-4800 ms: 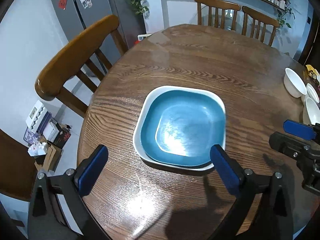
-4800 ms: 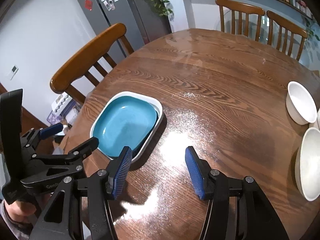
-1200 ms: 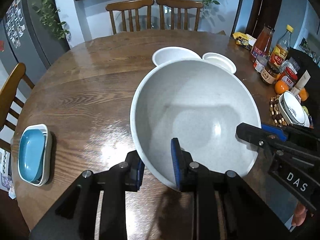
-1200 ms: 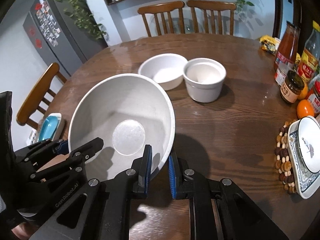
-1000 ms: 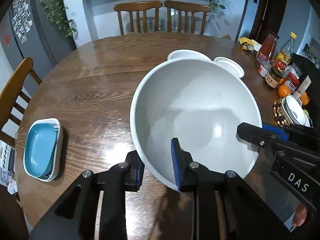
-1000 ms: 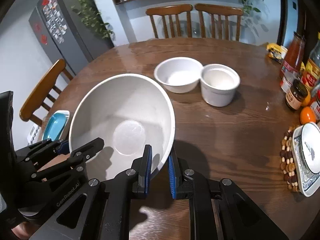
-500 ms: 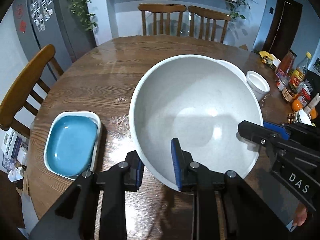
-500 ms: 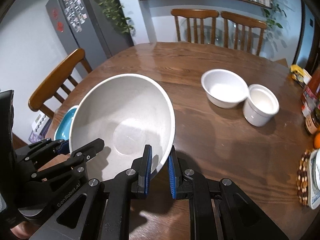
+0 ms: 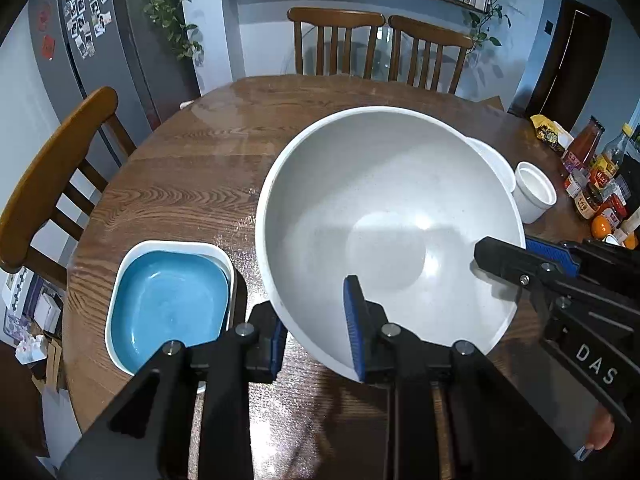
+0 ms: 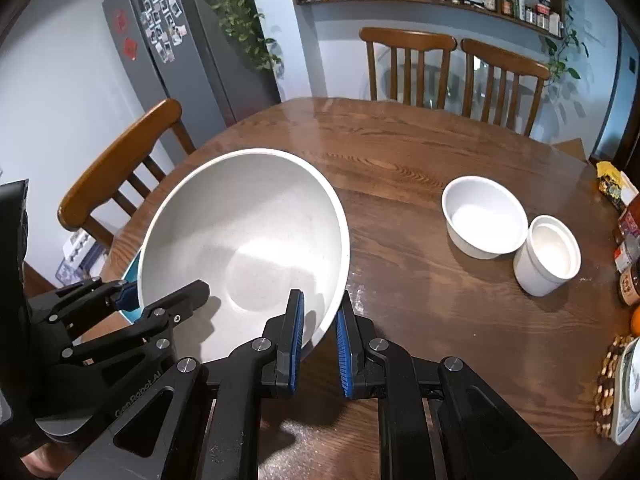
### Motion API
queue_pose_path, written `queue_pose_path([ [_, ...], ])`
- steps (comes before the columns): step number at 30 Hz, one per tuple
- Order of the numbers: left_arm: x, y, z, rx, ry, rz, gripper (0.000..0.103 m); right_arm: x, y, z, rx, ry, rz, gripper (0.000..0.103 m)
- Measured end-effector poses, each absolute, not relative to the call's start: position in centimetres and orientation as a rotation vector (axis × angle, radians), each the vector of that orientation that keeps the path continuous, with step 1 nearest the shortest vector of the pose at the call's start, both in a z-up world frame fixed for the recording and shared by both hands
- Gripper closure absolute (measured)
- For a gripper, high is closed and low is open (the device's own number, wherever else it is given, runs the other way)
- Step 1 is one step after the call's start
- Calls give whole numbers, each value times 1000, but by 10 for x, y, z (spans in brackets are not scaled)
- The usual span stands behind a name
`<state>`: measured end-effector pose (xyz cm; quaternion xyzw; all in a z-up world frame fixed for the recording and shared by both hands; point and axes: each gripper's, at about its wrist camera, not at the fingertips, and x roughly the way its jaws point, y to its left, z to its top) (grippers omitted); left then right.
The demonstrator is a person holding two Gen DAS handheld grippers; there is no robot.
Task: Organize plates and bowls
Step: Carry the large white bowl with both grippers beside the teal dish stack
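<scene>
A large white speckled bowl (image 9: 384, 216) is held above the round wooden table (image 9: 192, 160) by both grippers. My left gripper (image 9: 314, 334) is shut on its near rim. My right gripper (image 10: 319, 338) is shut on its right rim, and the bowl (image 10: 244, 240) tilts toward the left in the right wrist view. A blue square plate (image 9: 170, 304) lies stacked in a white square plate (image 9: 132, 252) at the table's left edge, just left of the bowl. A white bowl (image 10: 484, 222) and a white cup (image 10: 546, 260) stand at the right.
Wooden chairs stand at the left (image 9: 52, 168) and at the far side (image 9: 336, 40). Bottles and jars (image 9: 592, 176) crowd the table's right edge. A patterned dish on a beaded mat (image 10: 624, 392) lies at the near right. A fridge (image 10: 176, 48) stands behind.
Both grippers have carried the large bowl leftward across the table. The blue and white square plates have come close beside it; the small bowl and cup have fallen back to the right.
</scene>
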<state>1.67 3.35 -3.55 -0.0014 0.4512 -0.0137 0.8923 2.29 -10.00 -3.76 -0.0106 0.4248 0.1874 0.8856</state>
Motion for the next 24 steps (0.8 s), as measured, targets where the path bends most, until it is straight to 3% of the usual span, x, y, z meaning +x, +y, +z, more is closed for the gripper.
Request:
queue_pose_path([
  [24,51,49,-101,11,1124,-36,78,59,-82,-97,-18,1082,368,86],
])
